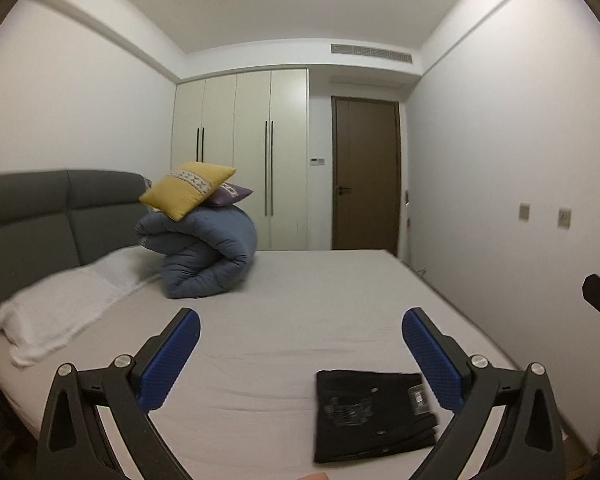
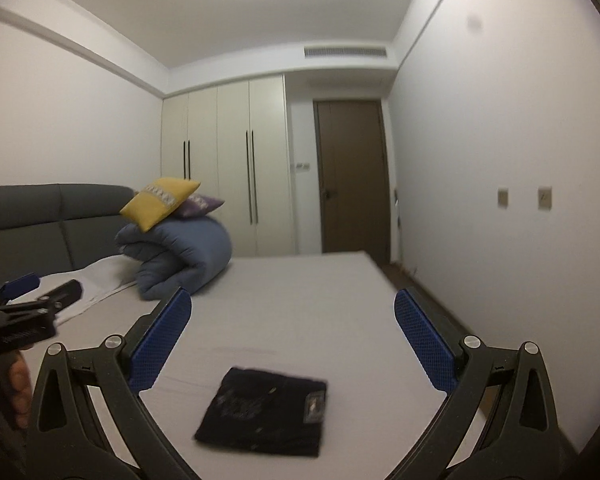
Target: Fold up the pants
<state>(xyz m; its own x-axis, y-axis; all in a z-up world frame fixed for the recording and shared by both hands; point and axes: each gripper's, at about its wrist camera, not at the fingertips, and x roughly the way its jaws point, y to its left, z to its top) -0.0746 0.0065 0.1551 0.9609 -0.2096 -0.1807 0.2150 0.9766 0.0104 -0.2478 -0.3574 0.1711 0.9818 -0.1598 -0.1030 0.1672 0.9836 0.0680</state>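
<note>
While both grippers hung above the bed with their blue-padded jaws spread wide and nothing between them, the black pants (image 2: 262, 416) lay folded into a compact rectangle on the pale grey bed sheet (image 2: 300, 312), a small label showing on top. Seen from the left wrist, the left gripper (image 1: 300, 344) framed the mattress, with the bundle low and right, near its right finger. From the right wrist, the right gripper (image 2: 292, 332) looked down on the bundle. Farther back sat a rolled blue duvet (image 1: 204, 256) topped by a yellow cushion (image 1: 186, 188), beside a white pillow (image 1: 60, 304).
</note>
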